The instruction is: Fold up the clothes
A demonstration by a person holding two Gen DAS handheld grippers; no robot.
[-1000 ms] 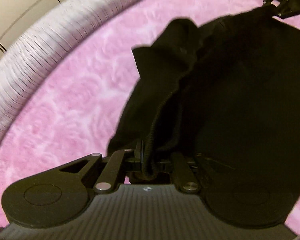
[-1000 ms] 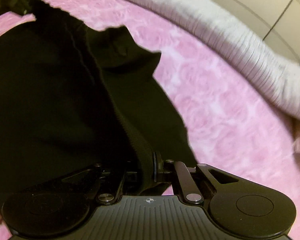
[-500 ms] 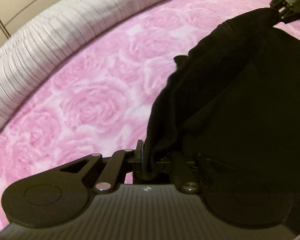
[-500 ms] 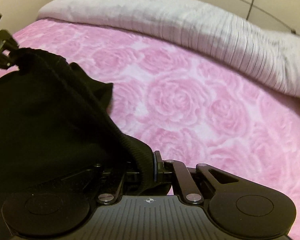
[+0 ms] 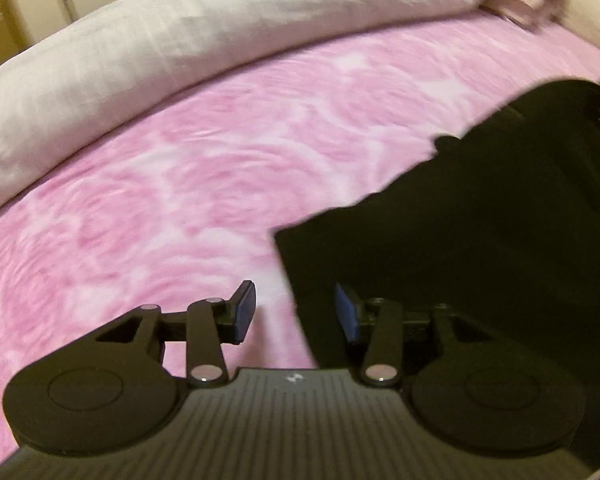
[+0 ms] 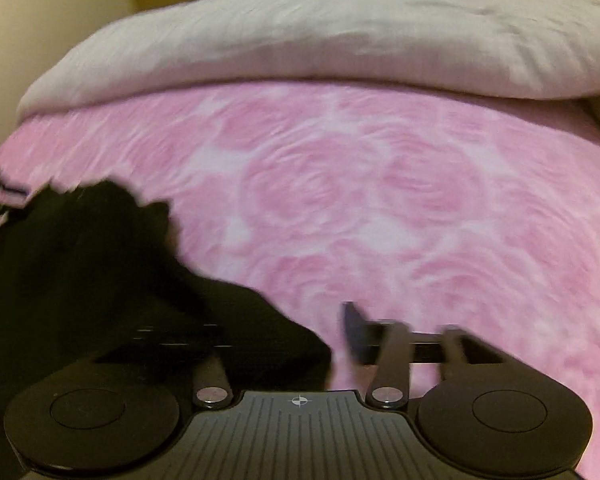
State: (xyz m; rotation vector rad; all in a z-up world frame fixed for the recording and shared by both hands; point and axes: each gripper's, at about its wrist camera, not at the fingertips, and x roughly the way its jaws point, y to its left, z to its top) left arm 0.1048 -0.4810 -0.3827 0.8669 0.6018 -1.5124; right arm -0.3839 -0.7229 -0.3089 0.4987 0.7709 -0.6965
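- My left gripper (image 5: 296,312) has just opened, letting go of the black garment (image 5: 480,248) at three o'clock.
- My right gripper (image 6: 300,336) has opened too; the blurred cloth seems free, so this fold is laid.

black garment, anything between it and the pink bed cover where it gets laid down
Nothing visible. The black garment lies directly on the pink rose bed cover, whose surface around it shows bare. The rolled grey duvet lies further back, clear of it. Both hand-held grippers have just been opening.
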